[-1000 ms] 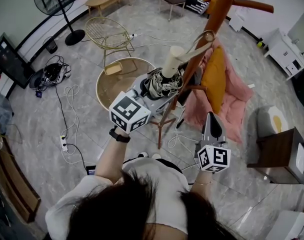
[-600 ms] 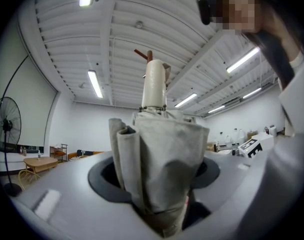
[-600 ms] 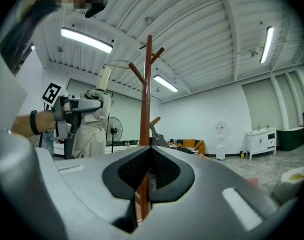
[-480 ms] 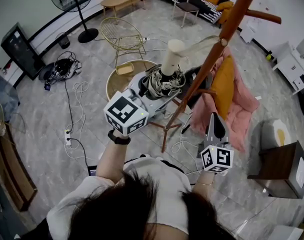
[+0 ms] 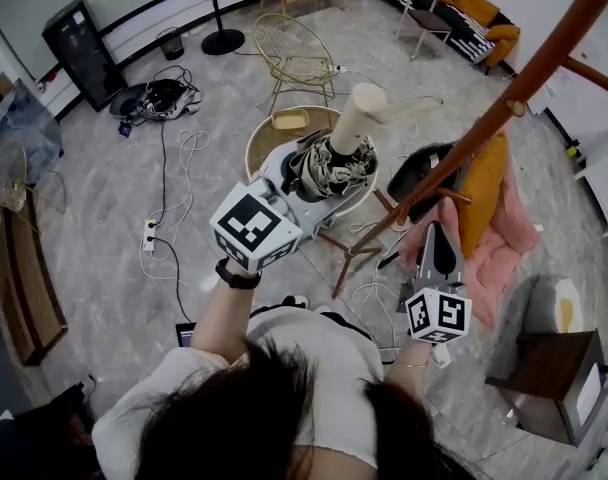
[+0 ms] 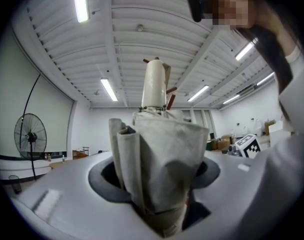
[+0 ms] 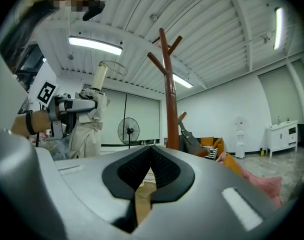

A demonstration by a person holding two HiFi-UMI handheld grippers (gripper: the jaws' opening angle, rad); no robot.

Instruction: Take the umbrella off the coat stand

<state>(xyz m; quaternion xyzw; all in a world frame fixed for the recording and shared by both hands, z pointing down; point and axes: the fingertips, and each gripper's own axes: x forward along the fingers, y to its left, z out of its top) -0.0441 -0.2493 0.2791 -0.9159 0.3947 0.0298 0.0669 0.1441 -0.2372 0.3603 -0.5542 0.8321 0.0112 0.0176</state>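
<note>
The folded beige umbrella (image 5: 329, 168) stands upright in my left gripper (image 5: 309, 183), whose jaws are shut on its bunched canopy. Its cream handle (image 5: 359, 113) points up, and it is apart from the brown coat stand (image 5: 484, 128) to its right. In the left gripper view the canopy (image 6: 162, 164) fills the gap between the jaws, with the handle (image 6: 154, 84) above it. The right gripper view shows the umbrella (image 7: 89, 126) left of the coat stand (image 7: 169, 99), its strap loop (image 7: 114, 66) hanging free. My right gripper (image 5: 439, 243) is shut and empty beside the stand's legs (image 7: 151, 149).
A round wicker table (image 5: 269, 143) sits under the umbrella, a gold wire chair (image 5: 294, 53) and a standing fan (image 5: 219, 38) behind it. Pink blanket (image 5: 519, 233) and orange cushion (image 5: 489, 183) lie right of the stand. Cables (image 5: 169, 208) trail on the floor; a dark side table (image 5: 549, 378) stands at the right.
The umbrella's strap has come off the stand's peg. My left gripper has carried the umbrella left, away from the pole. The right gripper has shifted alongside.
</note>
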